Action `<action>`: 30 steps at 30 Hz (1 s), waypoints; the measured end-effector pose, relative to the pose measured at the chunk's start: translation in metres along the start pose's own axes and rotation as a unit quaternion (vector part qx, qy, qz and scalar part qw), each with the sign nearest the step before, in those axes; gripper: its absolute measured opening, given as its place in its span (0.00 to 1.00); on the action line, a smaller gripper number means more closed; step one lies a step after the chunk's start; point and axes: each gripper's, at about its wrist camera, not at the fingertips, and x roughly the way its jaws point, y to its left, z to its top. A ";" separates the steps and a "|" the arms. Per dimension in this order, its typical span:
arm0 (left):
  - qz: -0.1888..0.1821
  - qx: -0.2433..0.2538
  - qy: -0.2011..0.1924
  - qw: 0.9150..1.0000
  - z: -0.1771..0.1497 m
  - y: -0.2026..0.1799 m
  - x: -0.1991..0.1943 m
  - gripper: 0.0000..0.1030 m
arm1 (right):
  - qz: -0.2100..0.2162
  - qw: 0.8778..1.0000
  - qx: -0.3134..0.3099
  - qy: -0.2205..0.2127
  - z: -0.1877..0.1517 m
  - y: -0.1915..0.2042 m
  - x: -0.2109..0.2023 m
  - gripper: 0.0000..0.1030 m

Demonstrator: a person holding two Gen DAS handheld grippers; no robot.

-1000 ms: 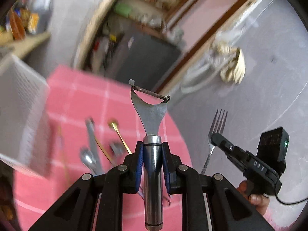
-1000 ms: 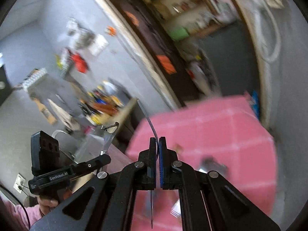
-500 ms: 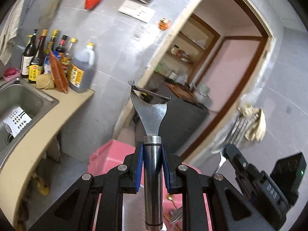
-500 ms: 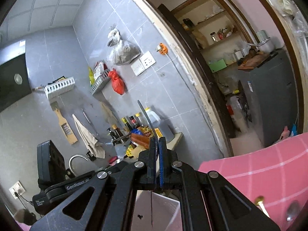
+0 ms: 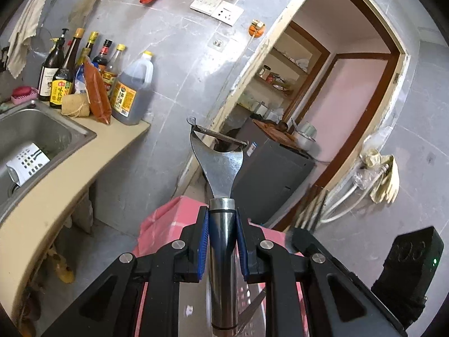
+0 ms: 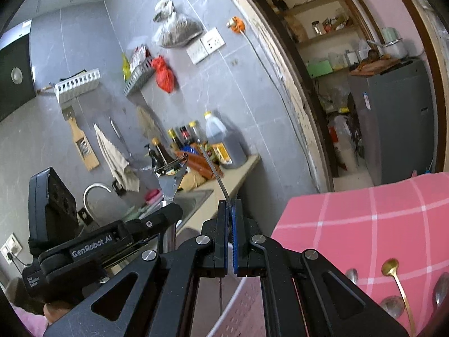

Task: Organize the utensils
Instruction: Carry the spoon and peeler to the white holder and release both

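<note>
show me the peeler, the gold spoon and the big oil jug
peeler (image 5: 219, 168), left wrist view, on its flat steel head.
gold spoon (image 6: 390, 266), right wrist view, on its bowl.
big oil jug (image 5: 132, 92), left wrist view, on its body.

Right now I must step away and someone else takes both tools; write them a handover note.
Left tool: shut on the peeler by its handle, blade end forward.
Right tool: shut on a thin metal utensil, seen edge-on.
Both are over the white perforated basket, beside the pink cloth.
Done: two pieces lifted. Left: place them, then the spoons on the cloth.
</note>
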 end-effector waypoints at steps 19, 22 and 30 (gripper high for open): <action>-0.009 0.067 0.030 0.997 -0.022 -0.006 -0.032 0.21 | 0.013 0.998 -0.011 0.052 -0.016 -0.006 -0.017 0.24; -0.005 0.070 0.026 0.997 -0.023 -0.010 -0.044 0.30 | 0.005 0.999 -0.014 0.042 -0.009 -0.005 -0.030 0.32; 0.035 0.096 -0.015 0.995 -0.023 -0.044 -0.069 0.70 | -0.078 0.996 -0.032 -0.028 0.011 -0.013 -0.093 0.80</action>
